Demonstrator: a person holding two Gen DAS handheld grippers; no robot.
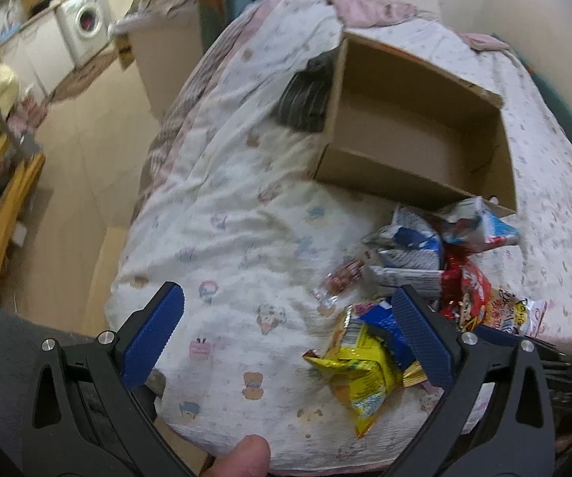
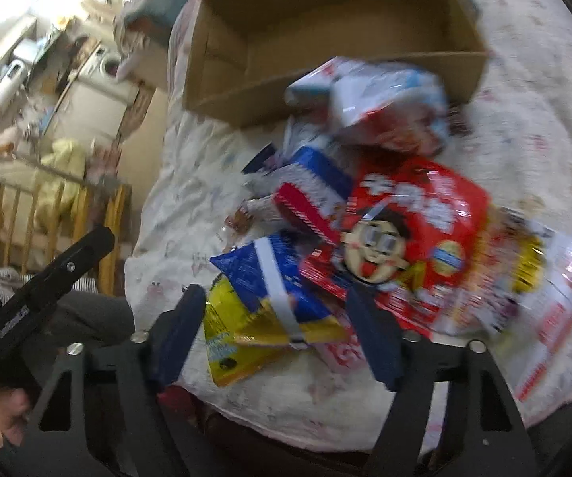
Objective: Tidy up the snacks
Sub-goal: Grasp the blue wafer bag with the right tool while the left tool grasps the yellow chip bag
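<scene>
An open, empty cardboard box lies on a bed; it also shows in the right wrist view. A heap of snack bags lies in front of it: a yellow bag, a red bag, a blue bag, a white-blue bag. My left gripper is open and empty above the quilt, left of the heap. My right gripper is open, its fingers either side of the yellow bag and the blue bag, holding nothing.
The bed has a white patterned quilt. A dark folded cloth lies left of the box. The bed edge drops to a wooden floor on the left. A wooden rail and a washing machine stand beyond.
</scene>
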